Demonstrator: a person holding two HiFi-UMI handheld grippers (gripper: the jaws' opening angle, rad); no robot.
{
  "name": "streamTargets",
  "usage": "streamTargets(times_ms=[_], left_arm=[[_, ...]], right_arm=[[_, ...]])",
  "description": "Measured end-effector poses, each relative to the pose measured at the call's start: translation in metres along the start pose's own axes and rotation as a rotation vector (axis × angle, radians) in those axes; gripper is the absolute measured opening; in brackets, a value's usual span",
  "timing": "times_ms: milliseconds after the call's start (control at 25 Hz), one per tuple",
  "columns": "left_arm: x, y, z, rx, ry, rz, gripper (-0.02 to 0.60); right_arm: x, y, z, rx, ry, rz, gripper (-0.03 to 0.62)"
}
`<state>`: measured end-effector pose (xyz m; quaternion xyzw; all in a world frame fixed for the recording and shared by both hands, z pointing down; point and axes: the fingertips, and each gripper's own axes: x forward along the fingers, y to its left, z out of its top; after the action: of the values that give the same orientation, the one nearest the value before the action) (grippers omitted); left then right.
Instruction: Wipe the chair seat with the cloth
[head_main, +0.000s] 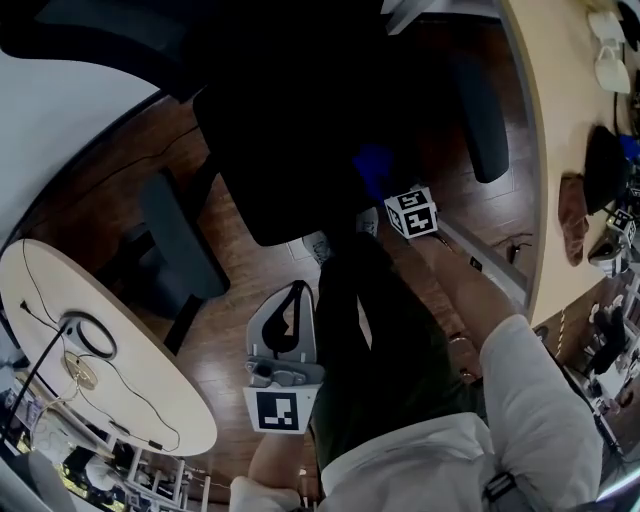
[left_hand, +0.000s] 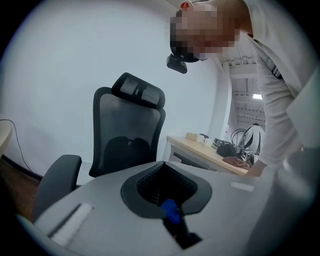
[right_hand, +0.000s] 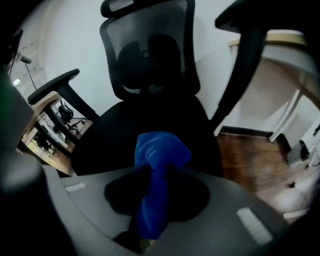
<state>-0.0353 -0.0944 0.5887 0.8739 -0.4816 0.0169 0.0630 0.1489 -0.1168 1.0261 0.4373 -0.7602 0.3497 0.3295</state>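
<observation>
If I drag the cloth (right_hand: 159, 150) hard across the chair seat (right_hand: 117, 132), I judge it could pull out of my right gripper (right_hand: 154, 197), because it is held only by a narrow waist while the loose bunch sticks out ahead of the tips. Bunched like that, it would also clean only a thin stripe per pass. The chair may turn or shift under the push, since nothing steadies it, and the armrest (right_hand: 245, 65) stands close on my right, where a wide sweep could knock it.

My right claw is pinched on the blue cloth, closed as far as the fabric allows. The bunch hangs just over the front of the seat; I cannot tell whether it touches. My left gripper (head_main: 296, 295) is held back near my body, well apart from the seat, pressed together on nothing.
</observation>
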Motion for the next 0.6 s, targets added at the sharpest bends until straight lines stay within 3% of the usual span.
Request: streamTargets(times_ms=[160,280,440,600], left_arm=[[0.005,-0.010,-0.007,0.009,0.009,-0.039,0.026],[0.005,-0.009,-0.015,0.016,0.017,-0.043,0.026],[-0.001,0.000,-0.012,0.028,0.014,-0.022,0.026],[-0.026,-0.007,0.034,0.038,0.036,-0.010,0.026]], right_arm=[[-0.032,-0.072,-0.009,0.015,-0.010,-0.092,0.092],[-0.035,-0.077,-0.006,0.009,-0.032,-0.097,0.092],[-0.019,-0.034,0.005,0.058,-0.069,-0.054,0.092],[-0.050,0.075,0.011,0.133,-0.085,0.102,0.092]])
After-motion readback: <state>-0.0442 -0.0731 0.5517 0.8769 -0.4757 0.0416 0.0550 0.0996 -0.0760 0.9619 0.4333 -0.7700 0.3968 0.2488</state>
